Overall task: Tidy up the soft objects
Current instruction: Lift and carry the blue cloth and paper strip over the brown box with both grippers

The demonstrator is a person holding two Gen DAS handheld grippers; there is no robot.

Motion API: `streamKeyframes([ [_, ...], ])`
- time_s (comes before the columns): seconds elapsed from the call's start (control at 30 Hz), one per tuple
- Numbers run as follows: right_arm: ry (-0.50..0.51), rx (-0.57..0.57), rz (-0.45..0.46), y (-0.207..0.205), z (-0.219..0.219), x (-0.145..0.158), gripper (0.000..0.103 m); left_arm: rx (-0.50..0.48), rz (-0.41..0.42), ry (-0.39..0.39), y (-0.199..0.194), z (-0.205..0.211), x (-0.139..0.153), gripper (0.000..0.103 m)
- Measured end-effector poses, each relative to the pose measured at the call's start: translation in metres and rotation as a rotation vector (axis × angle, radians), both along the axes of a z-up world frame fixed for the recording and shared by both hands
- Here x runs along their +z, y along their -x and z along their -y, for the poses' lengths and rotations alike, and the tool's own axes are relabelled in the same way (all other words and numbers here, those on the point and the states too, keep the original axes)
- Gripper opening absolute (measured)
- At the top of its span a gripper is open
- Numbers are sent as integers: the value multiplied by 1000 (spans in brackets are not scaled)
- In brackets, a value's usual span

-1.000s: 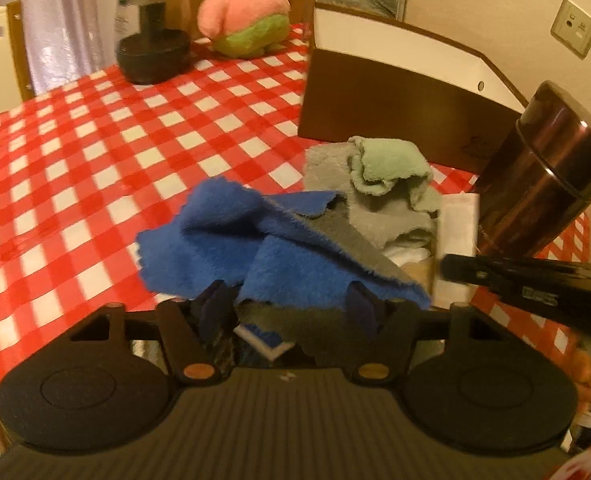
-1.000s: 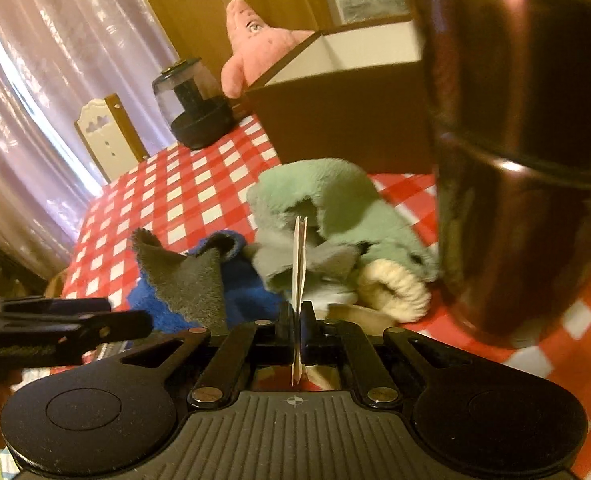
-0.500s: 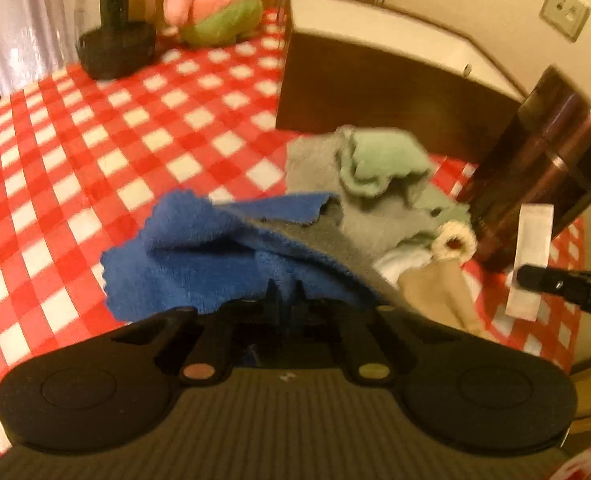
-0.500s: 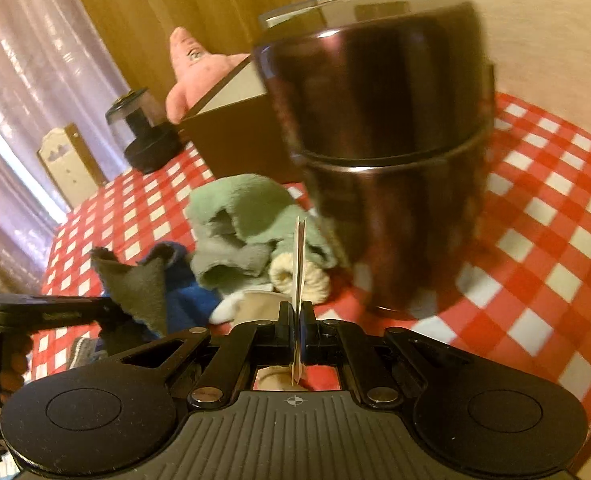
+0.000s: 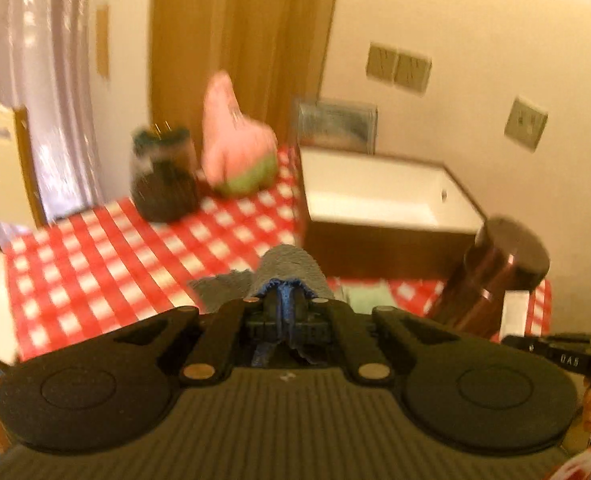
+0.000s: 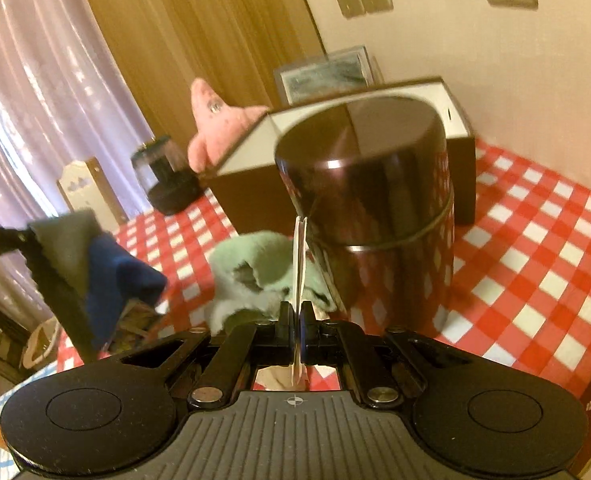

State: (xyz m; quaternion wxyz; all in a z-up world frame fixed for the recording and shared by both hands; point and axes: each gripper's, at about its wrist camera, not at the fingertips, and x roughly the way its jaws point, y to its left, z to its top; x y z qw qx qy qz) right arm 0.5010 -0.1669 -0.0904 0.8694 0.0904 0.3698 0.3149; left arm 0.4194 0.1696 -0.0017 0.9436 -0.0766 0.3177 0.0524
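While the blue cloth (image 5: 285,308) hangs pinched in the left gripper (image 5: 286,304), lifted clear of the checked tablecloth (image 5: 107,264) with its grey underside draped over the fingertips, the step in hand looks like carrying a picked-up soft thing toward storage. The right wrist view shows the same cloth dangling off to the side, above the table. The right gripper (image 6: 298,316) is clamped on a thin white card or folded sheet (image 6: 298,256), seen edge-on between its jaws, so it too is occupied. Below and between the two tools, the green cloth (image 6: 255,268) and the rest of the heap lie on the table just beside the dark metal canister (image 6: 371,208). Behind them stands the open brown box (image 5: 379,196) with a white, apparently bare inside, the likely place for the cloth. The next move calls for bringing the left tool over the box rim, high enough that the trailing cloth clears the wall, then letting go inside.
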Motion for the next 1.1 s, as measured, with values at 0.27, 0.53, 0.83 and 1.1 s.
streamKeyframes([
  [0.27,-24,23,72,11,13,31,3,48,98,-89,27,-13,58,3],
  [0.53,-14,54,87,20,20,38,3,85,148,-93,55,-21,86,3],
  [0.83,48,84,120,29,19,47,3,23,137,-102,71,-8,82,3],
  [1.1,41,77,116,36,19,54,3,-63,122,-31,72,-5,76,3],
])
